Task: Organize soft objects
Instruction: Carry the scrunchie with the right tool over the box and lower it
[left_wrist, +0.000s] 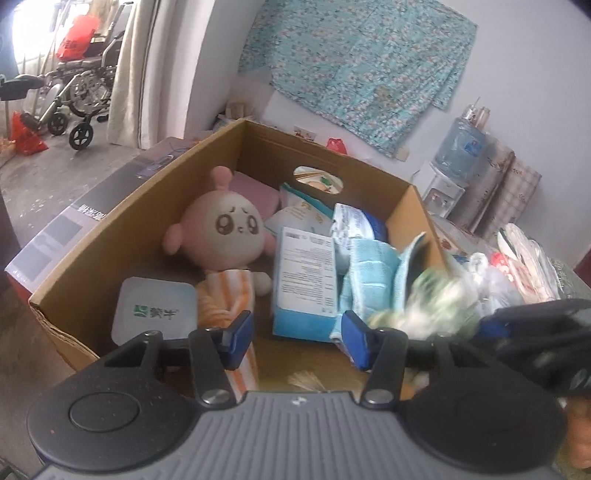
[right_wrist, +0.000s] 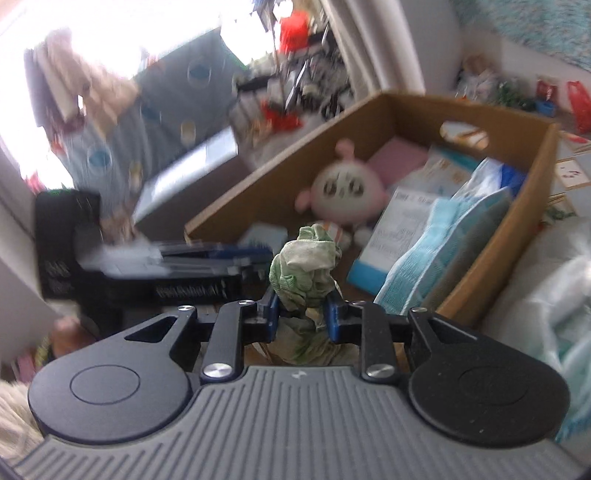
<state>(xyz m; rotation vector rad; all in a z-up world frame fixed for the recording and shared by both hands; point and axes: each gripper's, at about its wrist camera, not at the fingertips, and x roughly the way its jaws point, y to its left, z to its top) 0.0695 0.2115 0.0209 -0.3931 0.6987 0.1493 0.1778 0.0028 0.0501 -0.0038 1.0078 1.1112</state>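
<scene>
Firmly, a crumpled green cloth (right_wrist: 304, 266) is pinched between the pads of the right gripper (right_wrist: 302, 317), bunched above and below them. Ahead of it, the cardboard box (right_wrist: 517, 236) is seen. The left gripper (left_wrist: 297, 341) is parted, nothing between its fingers.

Left gripper (left_wrist: 297, 341): tilted downward, jaws apart, nothing between the blue pads (left_wrist: 240, 338). Right gripper (right_wrist: 302, 319): tilted downward too, pads pinched on a crumpled green cloth (right_wrist: 306, 264), just right of the left one.
</scene>
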